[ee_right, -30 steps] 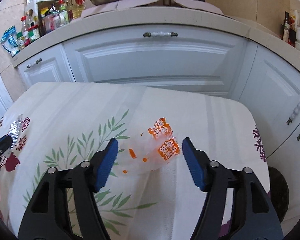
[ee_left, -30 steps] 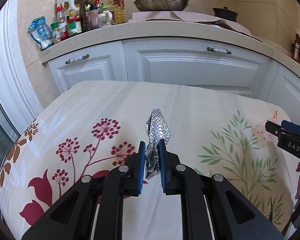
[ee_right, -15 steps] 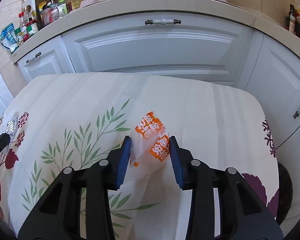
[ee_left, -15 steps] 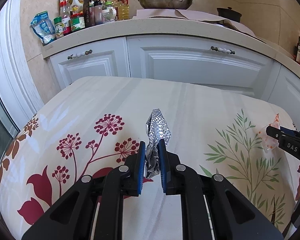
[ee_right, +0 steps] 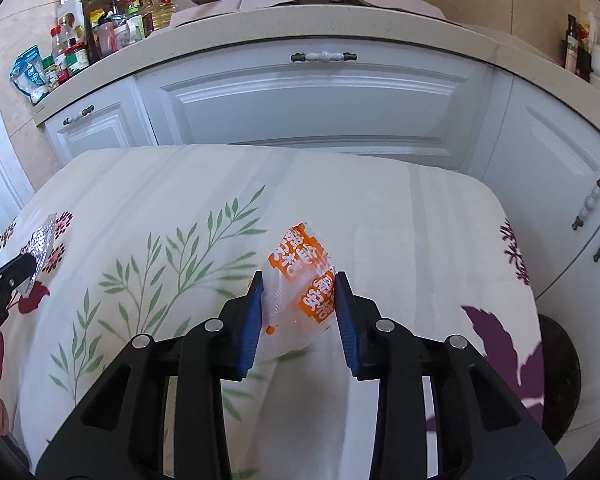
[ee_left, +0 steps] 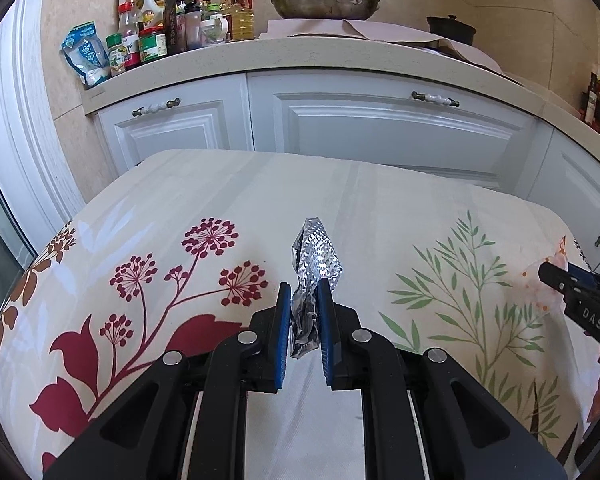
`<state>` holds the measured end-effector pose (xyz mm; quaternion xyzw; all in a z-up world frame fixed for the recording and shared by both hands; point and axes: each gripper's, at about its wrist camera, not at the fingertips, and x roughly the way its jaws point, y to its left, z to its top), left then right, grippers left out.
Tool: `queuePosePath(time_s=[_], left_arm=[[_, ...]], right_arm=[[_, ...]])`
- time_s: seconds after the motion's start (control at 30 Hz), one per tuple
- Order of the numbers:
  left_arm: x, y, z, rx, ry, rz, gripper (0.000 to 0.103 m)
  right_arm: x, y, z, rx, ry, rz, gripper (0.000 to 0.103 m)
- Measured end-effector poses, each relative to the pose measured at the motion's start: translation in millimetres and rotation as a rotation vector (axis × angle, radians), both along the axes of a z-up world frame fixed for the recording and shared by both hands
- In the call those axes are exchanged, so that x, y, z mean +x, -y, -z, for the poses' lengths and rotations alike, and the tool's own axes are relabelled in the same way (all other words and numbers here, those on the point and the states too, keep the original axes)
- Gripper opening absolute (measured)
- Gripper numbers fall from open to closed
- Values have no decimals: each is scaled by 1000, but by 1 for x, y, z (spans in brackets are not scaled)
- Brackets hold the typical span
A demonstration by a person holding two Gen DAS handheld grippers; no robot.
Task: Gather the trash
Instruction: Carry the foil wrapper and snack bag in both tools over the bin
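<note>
Clamped between the blue pads of the left gripper [ee_left: 304, 300] is a crumpled strip of silver, diamond-embossed foil wrapper [ee_left: 315, 258]; its lower end is pinched between nearly closed jaws and its upper part stands free above the fingertips, tilted slightly forward. It is judged to be held clear of the cream tablecloth printed with red flowers and green leaves [ee_left: 204, 200], with the gripper angled downward, so that the piece can be carried off without dragging. Further right, the right gripper [ee_right: 299, 294] has just been closing its jaws, and a clear plastic wrapper printed with orange panels and white characters [ee_right: 300, 280] is seen between them: both blue pads press against its sides, and the film is bunched and bowed by the squeeze. Its top corner pokes up past the fingertips while its lower, transparent part hangs down between the black finger arms towards the cloth. Whether that lower edge is lifted free of the cloth cannot be told. The grip is judged to be taken around the wrapper's middle because thin film offers no firm edge. From the left wrist view the right gripper's tip is glimpsed at the far right edge with the pale wrapper around it; from the right wrist view the foil is seen at the far left. Behind the table, white cabinet doors [ee_right: 324, 120] run under a beige counter. No bin can be clearly made out in either view.
</note>
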<state>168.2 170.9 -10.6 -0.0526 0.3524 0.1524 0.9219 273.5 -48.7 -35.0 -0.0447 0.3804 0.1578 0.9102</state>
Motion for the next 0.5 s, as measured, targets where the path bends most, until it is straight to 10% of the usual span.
queuePosePath(time_s=[0.5], left_arm=[[-21, 45, -9, -3, 20, 68, 14]], right_arm=[[-64, 44, -13, 23, 43, 58, 33]])
